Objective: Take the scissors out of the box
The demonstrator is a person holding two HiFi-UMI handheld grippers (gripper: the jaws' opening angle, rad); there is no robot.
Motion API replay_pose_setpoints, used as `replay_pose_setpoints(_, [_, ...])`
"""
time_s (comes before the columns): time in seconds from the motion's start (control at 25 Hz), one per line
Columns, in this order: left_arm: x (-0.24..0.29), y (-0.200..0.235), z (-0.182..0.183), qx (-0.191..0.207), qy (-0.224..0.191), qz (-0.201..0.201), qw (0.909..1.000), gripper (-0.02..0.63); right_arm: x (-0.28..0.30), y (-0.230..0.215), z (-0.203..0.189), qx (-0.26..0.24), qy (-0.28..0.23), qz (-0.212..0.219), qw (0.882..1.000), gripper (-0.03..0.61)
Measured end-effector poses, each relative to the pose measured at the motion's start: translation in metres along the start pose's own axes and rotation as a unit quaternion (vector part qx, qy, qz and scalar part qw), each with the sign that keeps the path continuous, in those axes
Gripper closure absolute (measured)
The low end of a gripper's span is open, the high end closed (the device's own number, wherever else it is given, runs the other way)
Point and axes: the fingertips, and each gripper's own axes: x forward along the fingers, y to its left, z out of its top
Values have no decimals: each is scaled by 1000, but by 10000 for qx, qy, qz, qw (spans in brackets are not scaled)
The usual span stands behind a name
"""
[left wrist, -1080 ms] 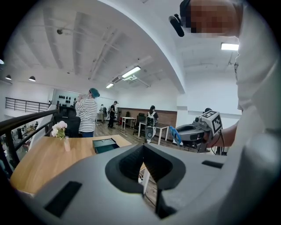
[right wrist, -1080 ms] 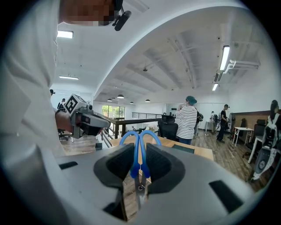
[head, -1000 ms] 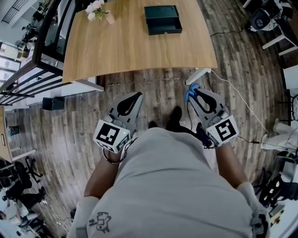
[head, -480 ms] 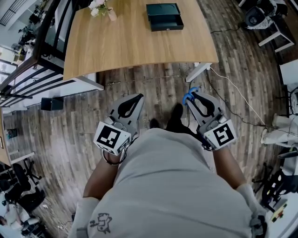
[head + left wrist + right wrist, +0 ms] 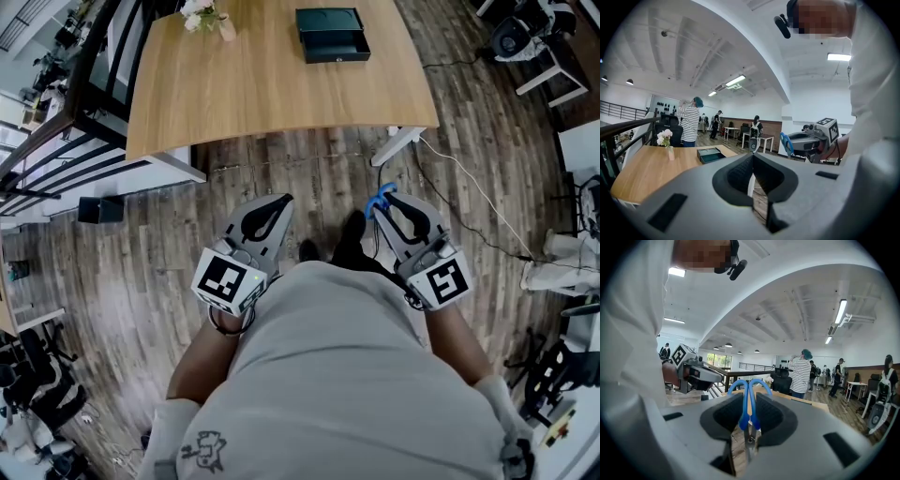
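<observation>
The blue-handled scissors (image 5: 749,401) stand between the jaws of my right gripper (image 5: 749,395), handles forward and blades back. In the head view the right gripper (image 5: 382,201) is over the wooden floor, short of the table, shut on the scissors (image 5: 379,197). My left gripper (image 5: 283,201) hangs beside it, shut and empty; its tips (image 5: 753,156) meet with nothing between them. The dark green box (image 5: 332,36) lies open on the far side of the wooden table (image 5: 262,94), well ahead of both grippers, and shows again as the box (image 5: 711,154) in the left gripper view.
A small vase of flowers (image 5: 208,19) stands at the table's far left. A white table leg (image 5: 401,145) and a cable (image 5: 469,183) lie on the floor ahead right. A dark railing (image 5: 56,150) runs at left. Several people (image 5: 802,373) stand in the background.
Both grippers have drifted a little back from the table toward the body. The right one still holds the scissors; the left stays shut.
</observation>
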Motion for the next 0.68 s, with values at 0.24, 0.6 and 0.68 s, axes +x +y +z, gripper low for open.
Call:
replay_pose_setpoints(0.24, [-3,0,3,-14,-78,11,10000,609,0,1,7,-56,-61,-11,10000,485])
replay_pose_setpoints(0.6, [-2,-1,3,-38,-122,-4,9999,609,-1,1,8,-89,-51,11,9999,485])
replay_pose_setpoints(0.68, [-3,-2,4,-56,-131,-2,9999,609,-3,2,10,-107,-47,23,9999,485])
